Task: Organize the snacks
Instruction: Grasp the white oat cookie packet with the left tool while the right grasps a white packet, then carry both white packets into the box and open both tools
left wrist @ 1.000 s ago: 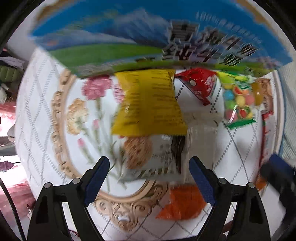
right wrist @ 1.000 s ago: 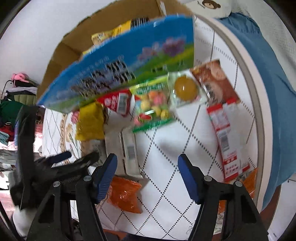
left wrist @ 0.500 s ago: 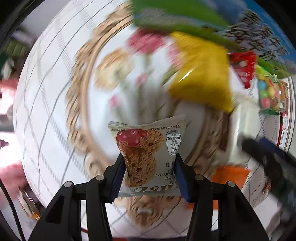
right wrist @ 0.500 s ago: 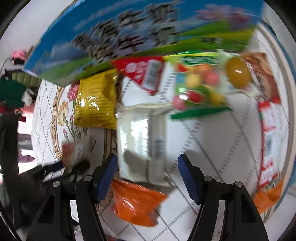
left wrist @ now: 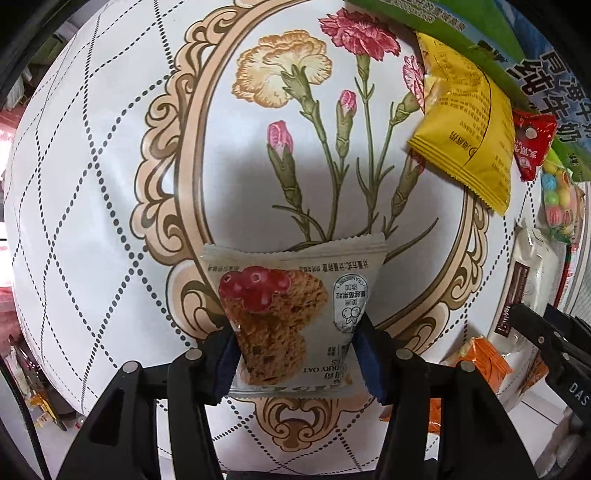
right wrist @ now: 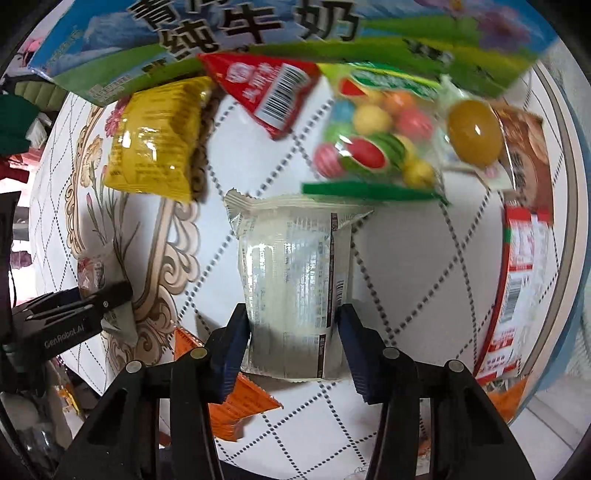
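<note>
Snacks: left gripper (left wrist: 295,354) pinches an oat cookie packet (left wrist: 291,317); right gripper (right wrist: 293,347), just closing, pinches a clear packet (right wrist: 295,280).

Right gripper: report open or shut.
Shut: the right gripper has just closed, pads pressing both sides of the pale packet.

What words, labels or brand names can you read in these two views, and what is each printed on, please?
"纯牛奶": blue and green milk carton.
"RY OAT", start hidden: cookie packet in the left gripper.
"CRANBERR", curved: round badge on the same packet.
"GenRobot.AI": side of the left gripper, right wrist view.
"DAS", cut off: right gripper body, left wrist view.
Fine print on the yellow bag, red sachet and pale wrapper: too small or blurred.
</note>
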A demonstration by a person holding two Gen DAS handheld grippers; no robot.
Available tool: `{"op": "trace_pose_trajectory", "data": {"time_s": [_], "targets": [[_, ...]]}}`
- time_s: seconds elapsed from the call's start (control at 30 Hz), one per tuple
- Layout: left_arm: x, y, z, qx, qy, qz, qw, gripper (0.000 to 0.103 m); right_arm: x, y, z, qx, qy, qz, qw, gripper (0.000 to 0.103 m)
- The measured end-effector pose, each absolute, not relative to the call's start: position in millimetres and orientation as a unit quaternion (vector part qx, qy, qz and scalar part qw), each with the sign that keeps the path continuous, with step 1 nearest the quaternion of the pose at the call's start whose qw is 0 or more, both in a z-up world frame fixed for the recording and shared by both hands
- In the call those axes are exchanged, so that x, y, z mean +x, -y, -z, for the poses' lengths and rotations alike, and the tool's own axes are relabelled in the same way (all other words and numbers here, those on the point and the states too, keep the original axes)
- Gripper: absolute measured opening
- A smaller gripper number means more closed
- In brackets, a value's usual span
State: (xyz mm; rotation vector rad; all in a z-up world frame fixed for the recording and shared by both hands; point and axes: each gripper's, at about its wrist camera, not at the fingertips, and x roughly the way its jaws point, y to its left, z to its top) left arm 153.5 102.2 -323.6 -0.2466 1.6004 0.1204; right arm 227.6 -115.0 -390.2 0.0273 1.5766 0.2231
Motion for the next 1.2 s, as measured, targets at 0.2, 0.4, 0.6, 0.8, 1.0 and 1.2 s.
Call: {"op": "trace_pose_trajectory", "data": {"time_s": [0.2,0.4,0.6,0.8,1.0,1.2], "targets": [[159,-85,328,-0.111,-0.714,-0.059,0.688,0.054,228,122,403,0.048,-0.699,-0.076,0.71,0.058],[156,-89,320,-0.109,-0.708,-0.064,0.695,0.053,222,119,410,0.045,-0.689,-0.066,0.72,0.056],[145,-77,292,-0.101,-0.687,-0.051,0.717,0.047,201,105,395,0.037,-0.668,-0.082,0.739,0.049],[137,-55,246,-0.105,-0.663,-0.01,0.741,0.047,191,114,366,0.057,-0.652,-0.106,0.749,0.048],[158,-33,185,-0.124,-0.624,0.04,0.77,0.047,189,129,314,0.084,-0.622,-0.139,0.766,0.048],[203,-23,151,-0.132,-0.604,0.069,0.783,0.047,207,153,271,0.129,-0.591,-0.145,0.783,0.048]]}}
